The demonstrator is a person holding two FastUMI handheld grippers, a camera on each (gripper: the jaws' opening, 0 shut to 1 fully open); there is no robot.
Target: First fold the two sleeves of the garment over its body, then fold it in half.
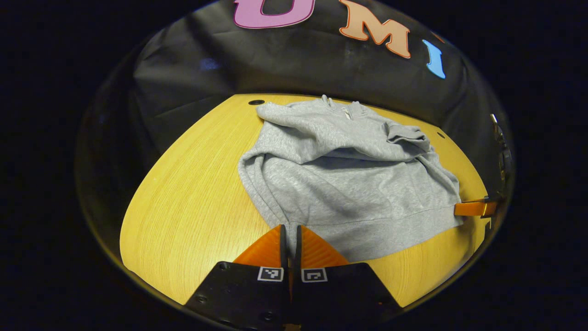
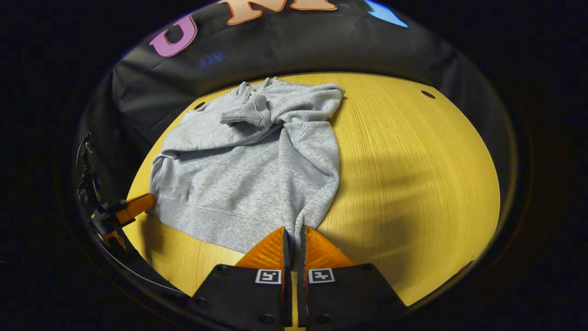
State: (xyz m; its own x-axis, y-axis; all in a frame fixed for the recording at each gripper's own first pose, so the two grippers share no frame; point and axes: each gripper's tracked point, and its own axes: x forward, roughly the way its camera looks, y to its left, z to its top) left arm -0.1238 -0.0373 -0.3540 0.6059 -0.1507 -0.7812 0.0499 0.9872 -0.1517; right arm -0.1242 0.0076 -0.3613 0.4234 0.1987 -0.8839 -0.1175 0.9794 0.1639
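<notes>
A grey sweatshirt [image 1: 349, 184] lies flat on the yellow wooden table [image 1: 193, 207], collar toward the booth wall. One sleeve is folded across its chest, with the cuff [image 1: 409, 135] resting on the body. My left gripper [image 1: 290, 228] is shut on the near corner of the bottom hem. In the right gripper view the sweatshirt [image 2: 248, 174] spreads to the left, and my right gripper [image 2: 294, 230] is shut on the hem's other corner, with fabric pinched between its fingers. Each view also shows the other gripper at the far hem corner: the right gripper [image 1: 475, 208] and the left gripper [image 2: 133, 207].
Bare tabletop stretches to the left of the garment in the left gripper view and to the right [image 2: 413, 174] in the right gripper view. Small round holes [image 1: 256, 102] [image 2: 428, 94] sit near the table's far edge. Black cloth walls close the back.
</notes>
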